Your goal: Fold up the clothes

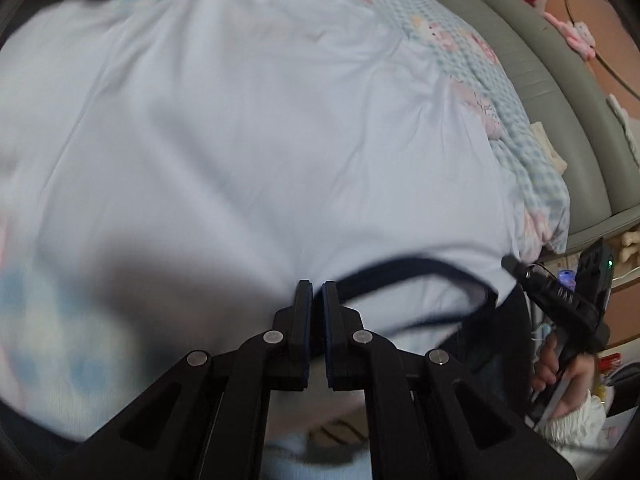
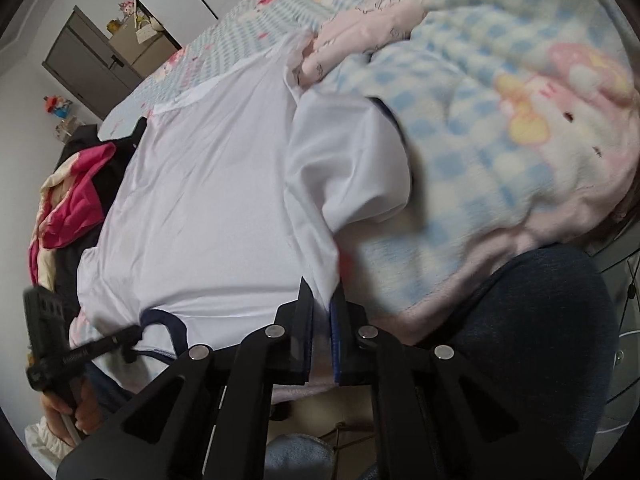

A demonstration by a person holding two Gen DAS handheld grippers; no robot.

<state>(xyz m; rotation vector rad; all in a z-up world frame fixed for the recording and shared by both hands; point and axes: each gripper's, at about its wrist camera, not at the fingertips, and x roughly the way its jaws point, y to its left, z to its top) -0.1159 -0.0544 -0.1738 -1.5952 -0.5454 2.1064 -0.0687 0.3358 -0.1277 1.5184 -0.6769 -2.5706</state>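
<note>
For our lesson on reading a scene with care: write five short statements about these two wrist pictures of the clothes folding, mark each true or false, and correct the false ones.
1. The white shirt lies spread on a blue checked blanket. True.
2. The shirt's neckline trim is red. False: it is dark navy.
3. The right tool is shut on the shirt's edge by the sleeve. True.
4. The left tool stands wide open, away from the shirt. False: its fingers are close together at the neckline.
5. A pink garment lies folded on top of the shirt. False: it lies crumpled beside it.
</note>
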